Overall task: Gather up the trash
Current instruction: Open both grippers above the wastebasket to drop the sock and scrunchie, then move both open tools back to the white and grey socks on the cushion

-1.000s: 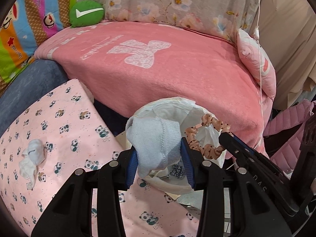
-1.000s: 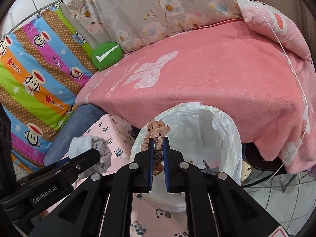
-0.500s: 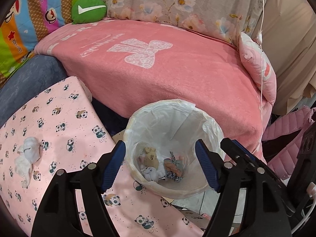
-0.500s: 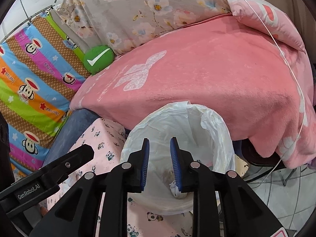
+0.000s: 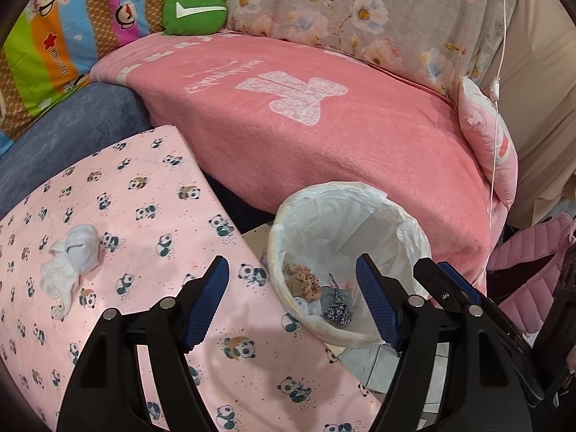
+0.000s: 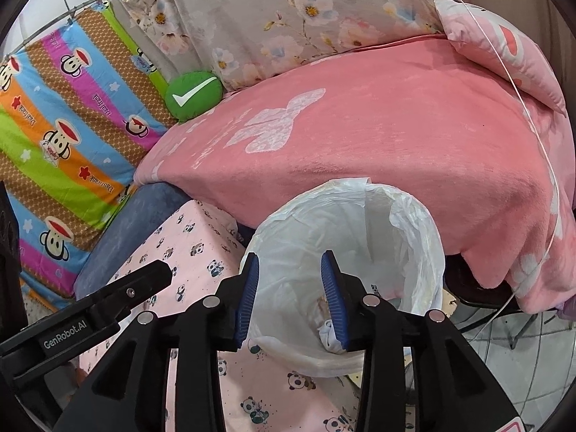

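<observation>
The left gripper [image 5: 292, 300] is spread wide and holds nothing; its blue-padded fingers [image 5: 207, 300] frame the near rim of the trash bin [image 5: 277, 252], which sits just ahead and slightly right of its fingertips. The right gripper [image 6: 289, 295] is parted moderately, also empty, poised directly above the bin's mouth, with the left gripper's black arm showing off to its left.

The bin is lined with a white plastic bag [image 5: 345, 216]. At its bottom lie a peach scrunchie [image 5: 304, 280], a small dark patterned piece [image 5: 336, 309] and a bit of white cloth [image 5: 304, 306]; from the right wrist view only the white cloth [image 6: 327, 331] and a scrap of something beside it can be made out past the right finger.

Below and to the left of the left gripper spreads a pink panda-print cloth [image 5: 144, 216], the bin touching its right edge. Farther left on that cloth, well apart from the bin, lies a crumpled white tissue wad [image 5: 72, 259].

Beyond the bin rises a pink blanket [image 5: 324, 136] with a pale bow motif, a blue cushion [image 5: 72, 133] to its left. Farther still are a green checkmark pillow [image 5: 194, 12], a striped monkey-print fabric [image 6: 61, 115], a floral sheet [image 5: 360, 10] and, at far right, a pink pillow [image 5: 489, 144].
</observation>
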{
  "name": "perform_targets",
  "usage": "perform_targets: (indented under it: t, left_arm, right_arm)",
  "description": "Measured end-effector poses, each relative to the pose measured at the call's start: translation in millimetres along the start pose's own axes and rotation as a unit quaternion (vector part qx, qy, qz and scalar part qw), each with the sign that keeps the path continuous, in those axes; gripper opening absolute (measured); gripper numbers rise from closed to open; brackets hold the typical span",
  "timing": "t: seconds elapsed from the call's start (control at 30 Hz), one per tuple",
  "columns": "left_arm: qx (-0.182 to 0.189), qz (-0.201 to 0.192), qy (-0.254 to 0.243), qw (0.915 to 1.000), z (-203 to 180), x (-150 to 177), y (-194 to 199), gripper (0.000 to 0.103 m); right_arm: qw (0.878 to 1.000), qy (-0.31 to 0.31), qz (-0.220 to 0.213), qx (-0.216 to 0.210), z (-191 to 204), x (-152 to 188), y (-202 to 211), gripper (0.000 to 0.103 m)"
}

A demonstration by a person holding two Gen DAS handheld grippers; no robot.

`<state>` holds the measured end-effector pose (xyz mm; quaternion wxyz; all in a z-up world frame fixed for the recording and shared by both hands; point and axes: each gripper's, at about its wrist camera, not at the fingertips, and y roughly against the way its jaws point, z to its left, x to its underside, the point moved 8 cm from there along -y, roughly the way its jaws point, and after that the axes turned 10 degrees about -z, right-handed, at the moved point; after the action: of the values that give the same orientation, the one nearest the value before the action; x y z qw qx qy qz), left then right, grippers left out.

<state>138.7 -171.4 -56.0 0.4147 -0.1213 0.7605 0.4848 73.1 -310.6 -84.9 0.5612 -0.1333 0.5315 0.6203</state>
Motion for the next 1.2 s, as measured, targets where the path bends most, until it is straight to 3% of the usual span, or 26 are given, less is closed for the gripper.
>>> perform_targets:
  t: [0.73, 1.2]
  left_arm:
    - [-0.064, -0.019, 0.081, 0.9944, 105, 19, 43, 0.070]
    - [-0.113, -0.017, 0.159, 0.9807, 195, 44, 63, 0.070]
  right_arm:
    - [0.995, 0.080, 0.031, -0.051, 104, 46, 5, 0.045]
    - [0.985, 0.136, 0.067, -0.082, 181, 90, -5, 0.051]
